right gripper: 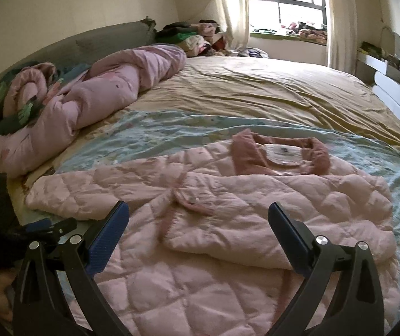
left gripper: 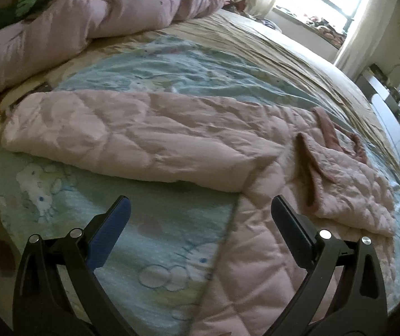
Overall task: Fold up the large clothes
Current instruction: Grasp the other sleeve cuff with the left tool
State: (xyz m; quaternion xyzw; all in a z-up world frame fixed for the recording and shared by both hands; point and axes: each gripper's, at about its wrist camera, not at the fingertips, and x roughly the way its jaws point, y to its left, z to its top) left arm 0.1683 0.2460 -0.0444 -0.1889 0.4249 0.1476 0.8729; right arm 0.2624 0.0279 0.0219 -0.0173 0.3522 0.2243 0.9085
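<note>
A pink quilted jacket [right gripper: 228, 210] lies flat on the bed, its darker pink collar [right gripper: 281, 154] pointing toward the window. One sleeve [left gripper: 121, 137] stretches out to the left; the other side is folded over the body. My left gripper [left gripper: 200, 212] is open and empty, low over the jacket's left edge, with the bed sheet under its left finger. It also shows at the left of the right wrist view [right gripper: 32, 232]. My right gripper [right gripper: 198, 218] is open and empty, just above the jacket's lower middle.
The bed has a pale blue cartoon sheet [left gripper: 158, 252] and a tan cover [right gripper: 256, 89]. A rolled pink duvet [right gripper: 88, 103] lies along the headboard at left. Clothes are piled by the window [right gripper: 200, 36]. White furniture [right gripper: 396, 95] stands at right.
</note>
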